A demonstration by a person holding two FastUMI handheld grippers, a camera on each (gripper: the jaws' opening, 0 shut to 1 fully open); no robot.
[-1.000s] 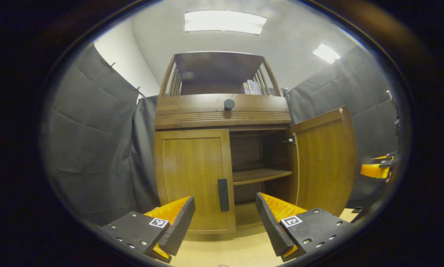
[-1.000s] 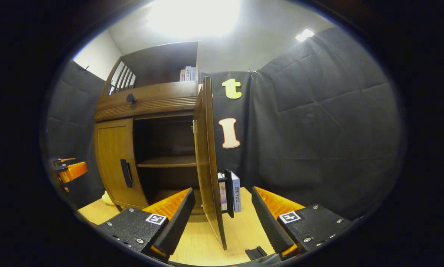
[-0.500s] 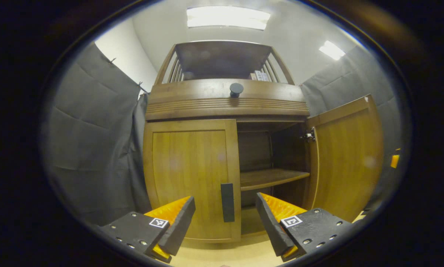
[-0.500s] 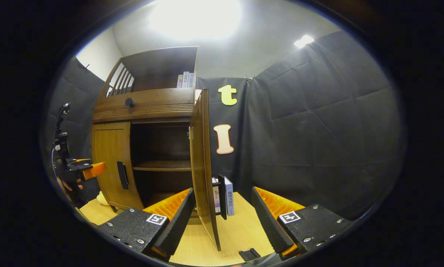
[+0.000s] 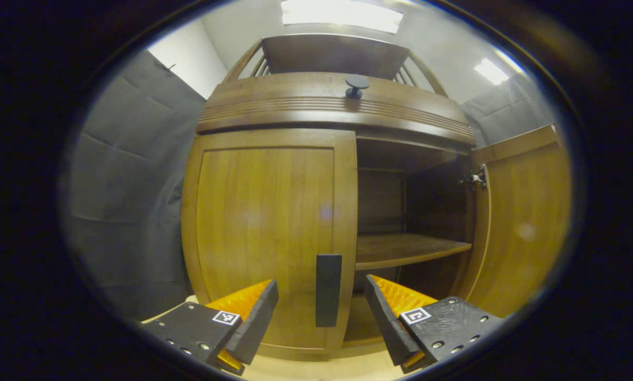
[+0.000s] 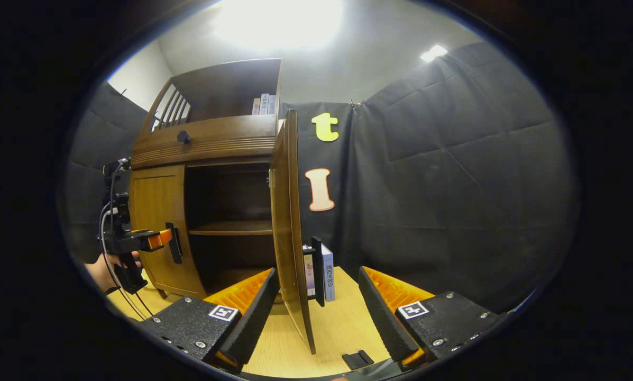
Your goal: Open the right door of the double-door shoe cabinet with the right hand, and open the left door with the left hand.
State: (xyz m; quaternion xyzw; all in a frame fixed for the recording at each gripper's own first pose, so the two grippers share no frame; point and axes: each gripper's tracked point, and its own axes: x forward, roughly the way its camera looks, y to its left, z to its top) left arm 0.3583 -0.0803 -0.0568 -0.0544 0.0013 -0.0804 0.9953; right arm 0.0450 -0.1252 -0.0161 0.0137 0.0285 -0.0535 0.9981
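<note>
The wooden shoe cabinet (image 5: 327, 106) stands close in the left gripper view. Its left door (image 5: 266, 222) is closed, and that door's dark vertical handle (image 5: 328, 290) stands between the fingers of my open left gripper (image 5: 321, 317), a little ahead of the tips. The right door (image 5: 522, 222) is swung wide, baring an inner shelf (image 5: 406, 247). In the right gripper view the right door (image 6: 290, 227) stands edge-on with its handle (image 6: 317, 271) just ahead of my open right gripper (image 6: 319, 312), not touching. Far left there, the left gripper (image 6: 164, 238) reaches the left door's handle (image 6: 176, 243).
A round knob (image 5: 354, 84) sits on the drawer front above the doors. Books (image 6: 327, 272) stand on the wooden floor behind the open door, and a small black piece (image 6: 357, 360) lies near my right fingers. A hand (image 6: 104, 267) holds the left gripper. Black cloth walls surround the cabinet.
My left gripper has moved in towards the left door until its handle stands between the fingers. The right gripper has stayed near the open right door, which has not swung further.
</note>
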